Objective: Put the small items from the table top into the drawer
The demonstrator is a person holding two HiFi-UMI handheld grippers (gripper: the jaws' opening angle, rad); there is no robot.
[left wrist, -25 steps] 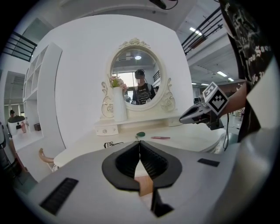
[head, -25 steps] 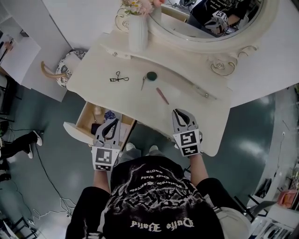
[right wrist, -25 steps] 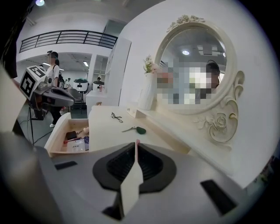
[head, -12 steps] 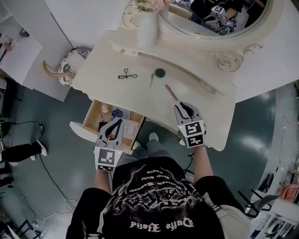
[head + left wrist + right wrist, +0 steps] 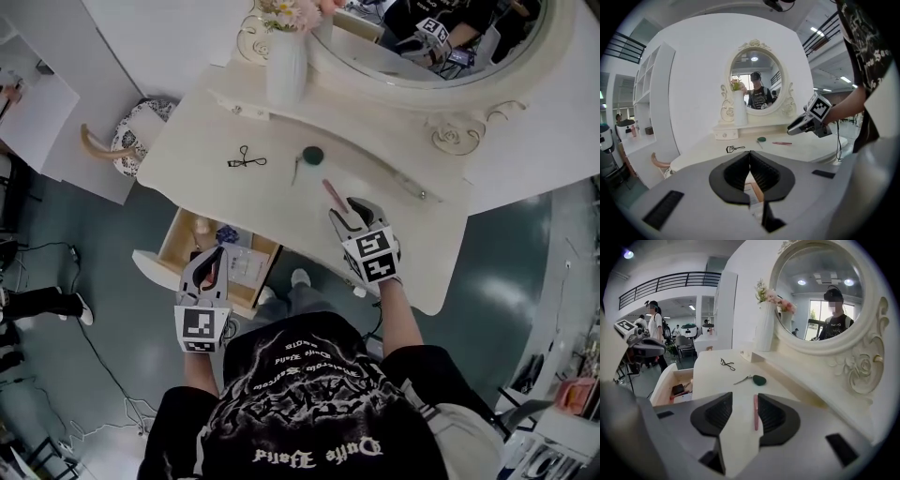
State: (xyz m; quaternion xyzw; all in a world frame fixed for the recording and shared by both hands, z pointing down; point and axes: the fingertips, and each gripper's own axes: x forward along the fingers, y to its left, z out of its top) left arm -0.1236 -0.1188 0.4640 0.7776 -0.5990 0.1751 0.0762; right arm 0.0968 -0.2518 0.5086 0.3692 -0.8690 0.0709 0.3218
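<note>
- Cream-painted wood is filling most of my head view: the desk (image 5: 216, 192) is carrying the loose items, and the drawer (image 5: 172, 246) at its left front is standing pulled out.
- I am seeing several things already lying in the drawer, a dark flat one and some paper-like pieces among them. I cannot tell what each is, so I am judging only that part of the job may be done.
- I am counting what is left on the desk top. A black eyelash curler (image 5: 247, 160) is lying toward the left, and a pink stick (image 5: 331, 194) is lying nearest me.
- Between those two, a green round piece (image 5: 312, 155) is sitting in the middle with a thin metal tool (image 5: 294, 170) at its side. I cannot tell whether these two are joined.
- My right claw (image 5: 745, 399) is opening wide, low over the desk, with the pink stick lying between its jaws along the right-hand pad. The pads are not pinching it, so it is resting on the desk.
- My left claw (image 5: 749, 157) is hanging over the open drawer with its jaws closed together at the tips and nothing between them.
- I am judging the pink stick to be the item in hand, with the curler, the green piece and the metal tool waiting after it. By that reckoning most of the clearing is yet to be done.
</note>
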